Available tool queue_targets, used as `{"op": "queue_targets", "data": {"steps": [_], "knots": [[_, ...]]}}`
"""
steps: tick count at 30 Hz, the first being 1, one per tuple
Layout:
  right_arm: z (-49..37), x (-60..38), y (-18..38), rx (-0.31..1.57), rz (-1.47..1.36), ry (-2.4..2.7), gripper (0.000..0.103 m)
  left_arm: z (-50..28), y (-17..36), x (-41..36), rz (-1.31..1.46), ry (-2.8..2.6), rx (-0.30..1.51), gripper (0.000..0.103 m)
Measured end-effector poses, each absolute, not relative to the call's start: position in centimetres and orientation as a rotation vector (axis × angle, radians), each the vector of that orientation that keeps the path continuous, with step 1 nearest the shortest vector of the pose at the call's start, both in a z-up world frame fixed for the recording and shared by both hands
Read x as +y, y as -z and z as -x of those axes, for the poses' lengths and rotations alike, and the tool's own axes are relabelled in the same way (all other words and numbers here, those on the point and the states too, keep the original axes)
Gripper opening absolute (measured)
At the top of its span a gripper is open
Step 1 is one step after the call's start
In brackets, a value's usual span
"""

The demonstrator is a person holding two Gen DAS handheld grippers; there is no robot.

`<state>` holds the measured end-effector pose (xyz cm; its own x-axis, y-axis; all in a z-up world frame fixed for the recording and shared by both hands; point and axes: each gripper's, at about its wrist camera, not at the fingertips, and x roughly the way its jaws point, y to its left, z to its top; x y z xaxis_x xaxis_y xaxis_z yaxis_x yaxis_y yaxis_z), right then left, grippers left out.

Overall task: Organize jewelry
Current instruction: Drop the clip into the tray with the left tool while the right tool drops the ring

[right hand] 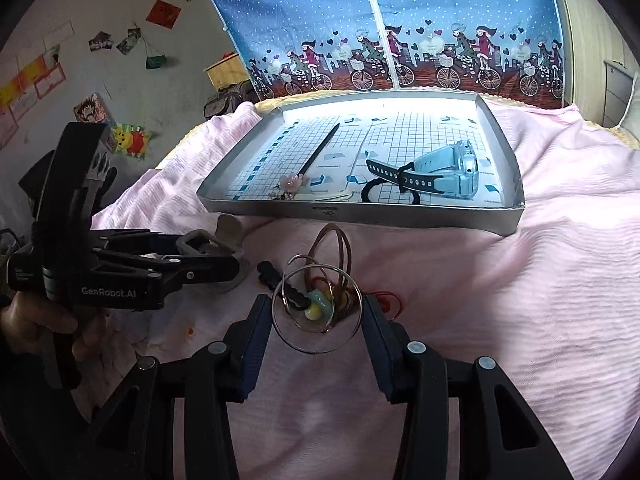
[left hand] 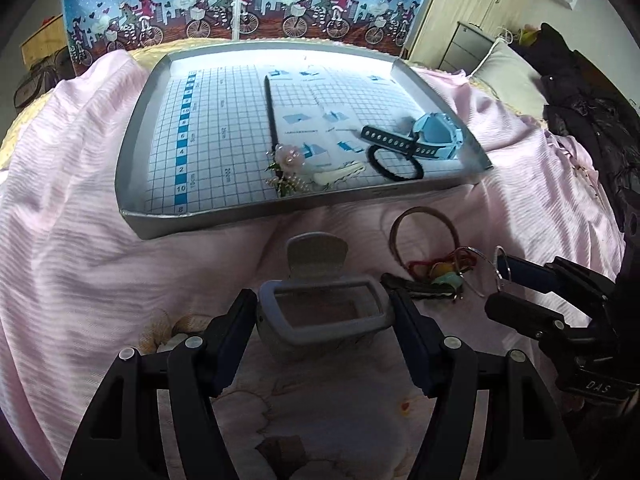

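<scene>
Left gripper [left hand: 324, 312] brackets a grey rubber-cased watch body [left hand: 326, 308] on the pink bedspread [left hand: 80, 260], its fingers against or just beside the case sides; whether the case is truly clamped cannot be told. Right gripper [right hand: 318, 320], parted wide, straddles a tangle of thin metal hoop bangles [right hand: 316, 312] with pastel beads and red cord, its fingers apart from the wire, holding nothing. Beyond both grippers lies the shallow silver tray with a blue-gridded liner [left hand: 132, 152], already holding a pale-blue watch with a black perforated strap [left hand: 436, 136], a black elastic hair tie [left hand: 394, 164], a pink flower hairpin on a dark stick [left hand: 286, 158] and a cream clip [left hand: 340, 172]. Judged from this, roughly half is sorted; the grey watch and the bangle cluster remain outside. Only the right wrist view shows the hand [right hand: 36, 320] gripping the left tool; only the left wrist view shows the grey watch face.
</scene>
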<state>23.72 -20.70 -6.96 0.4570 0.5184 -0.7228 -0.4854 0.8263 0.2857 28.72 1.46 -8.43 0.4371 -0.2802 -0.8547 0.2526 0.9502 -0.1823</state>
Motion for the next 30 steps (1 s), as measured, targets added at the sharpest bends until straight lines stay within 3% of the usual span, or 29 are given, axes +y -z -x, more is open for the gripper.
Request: {"op": "queue_targets", "data": {"steps": [14, 30], "knots": [[-23.7, -20.7, 7.0, 0.898, -0.040, -0.611, 0.043, -28.5, 8.2, 1.1, -0.001, 0.337, 1.029, 0.062], [-24.3, -22.6, 5.1, 0.767, -0.108, -0.562, 0.043, -28.6, 4.5, 3.4, 0.135, 0.287, 0.822, 0.062]]}}
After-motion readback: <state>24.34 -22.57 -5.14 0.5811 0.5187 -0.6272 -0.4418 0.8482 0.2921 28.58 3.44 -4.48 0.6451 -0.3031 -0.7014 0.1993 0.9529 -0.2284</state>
